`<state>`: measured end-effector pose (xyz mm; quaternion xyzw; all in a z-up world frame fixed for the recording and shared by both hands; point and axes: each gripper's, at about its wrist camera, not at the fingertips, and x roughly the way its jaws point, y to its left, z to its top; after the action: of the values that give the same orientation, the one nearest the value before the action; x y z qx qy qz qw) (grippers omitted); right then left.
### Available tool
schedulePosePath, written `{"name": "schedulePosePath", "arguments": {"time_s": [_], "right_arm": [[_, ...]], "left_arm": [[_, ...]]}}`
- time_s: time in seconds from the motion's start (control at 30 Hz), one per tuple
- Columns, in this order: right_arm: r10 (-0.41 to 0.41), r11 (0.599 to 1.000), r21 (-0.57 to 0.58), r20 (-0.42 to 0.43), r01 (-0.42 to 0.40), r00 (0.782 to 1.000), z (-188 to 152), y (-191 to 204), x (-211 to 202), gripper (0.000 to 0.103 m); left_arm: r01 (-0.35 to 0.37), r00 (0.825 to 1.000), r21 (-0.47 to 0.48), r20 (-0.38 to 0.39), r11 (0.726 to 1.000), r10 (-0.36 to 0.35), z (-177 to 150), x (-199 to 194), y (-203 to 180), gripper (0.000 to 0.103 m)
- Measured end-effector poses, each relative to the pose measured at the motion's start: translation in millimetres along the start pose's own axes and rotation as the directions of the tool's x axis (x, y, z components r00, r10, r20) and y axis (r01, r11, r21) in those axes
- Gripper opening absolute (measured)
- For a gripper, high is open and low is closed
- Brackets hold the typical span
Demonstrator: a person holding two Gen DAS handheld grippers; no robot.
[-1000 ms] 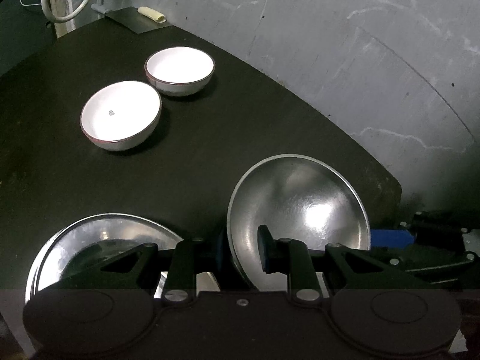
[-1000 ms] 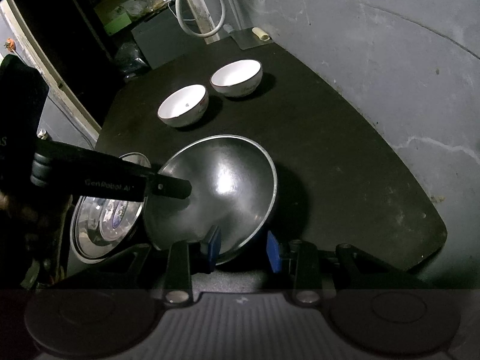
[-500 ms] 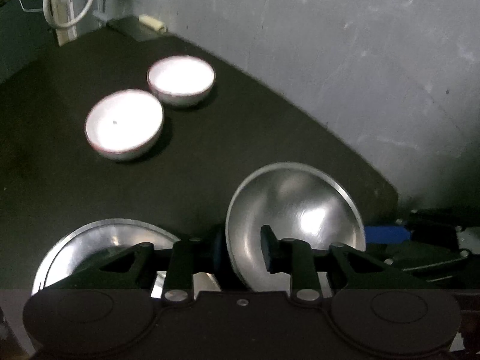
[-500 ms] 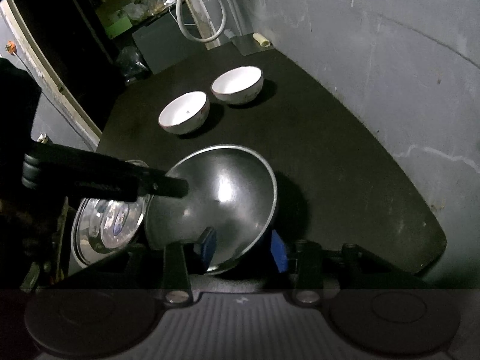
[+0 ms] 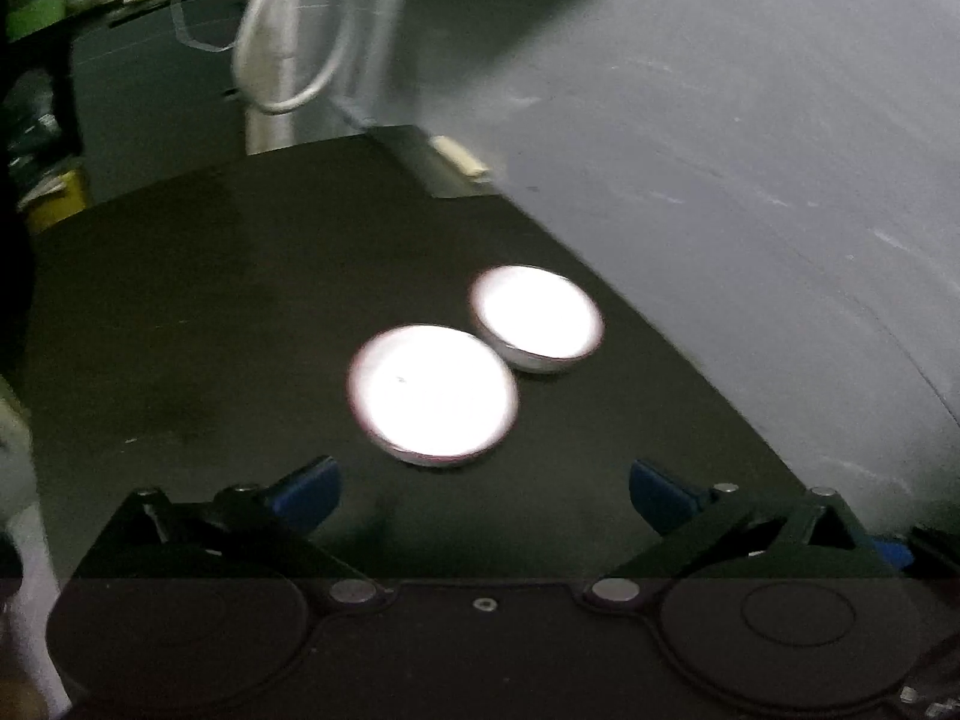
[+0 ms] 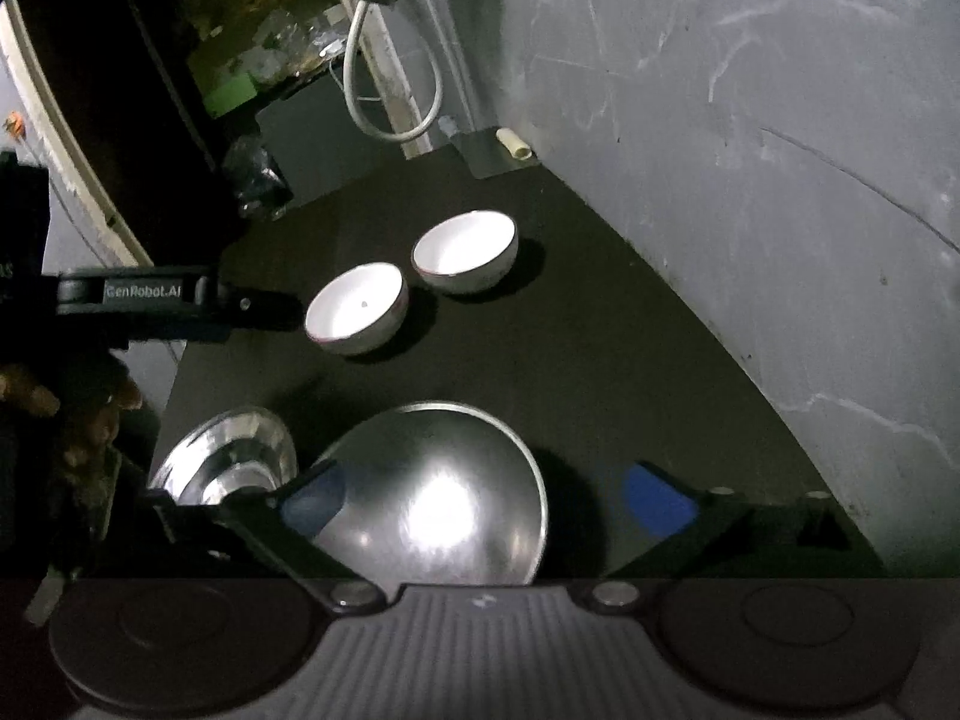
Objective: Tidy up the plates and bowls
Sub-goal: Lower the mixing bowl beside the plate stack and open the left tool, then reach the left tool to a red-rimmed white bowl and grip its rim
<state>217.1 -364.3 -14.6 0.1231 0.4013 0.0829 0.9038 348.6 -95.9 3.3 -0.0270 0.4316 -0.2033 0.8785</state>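
Two white bowls stand side by side on the black table: the near one (image 5: 433, 394) (image 6: 356, 308) and the far one (image 5: 537, 318) (image 6: 465, 250). My left gripper (image 5: 480, 495) is open and empty, just short of the near bowl; it also shows in the right wrist view (image 6: 264, 306), beside that bowl. My right gripper (image 6: 489, 501) is open, its fingers apart either side of a steel bowl (image 6: 438, 498) resting on the table. A second steel plate (image 6: 231, 459) lies to its left.
A grey wall (image 6: 750, 150) runs along the table's right edge. A small grey tray with a cream roll (image 6: 513, 143) sits at the far corner. A white hose (image 5: 288, 54) hangs behind the table. A hand (image 6: 78, 420) is at left.
Both grippers have opened and let go of the steel bowl, which now rests on the table. My left gripper has moved forward to the white bowls.
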Motion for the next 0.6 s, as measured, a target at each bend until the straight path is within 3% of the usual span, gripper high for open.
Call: {"name": "schedulePosePath", "arguments": {"time_s": [0.27,0.4,0.6], "right_arm": [[-0.011,1.0,0.021,-0.014,0.011,1.0,23,10,34,0.103],[-0.072,0.997,0.008,-0.055,0.072,0.996,40,21,62,0.103],[-0.07,0.997,0.039,-0.079,0.073,0.994,65,30,101,0.103]], "left_arm": [[-0.093,0.996,-0.084,-0.005,0.992,0.092,12,10,45,0.102],[-0.116,0.993,-0.103,-0.006,0.988,0.116,21,21,58,0.102],[-0.135,0.991,-0.108,-0.029,0.985,0.133,30,42,69,0.102]]}}
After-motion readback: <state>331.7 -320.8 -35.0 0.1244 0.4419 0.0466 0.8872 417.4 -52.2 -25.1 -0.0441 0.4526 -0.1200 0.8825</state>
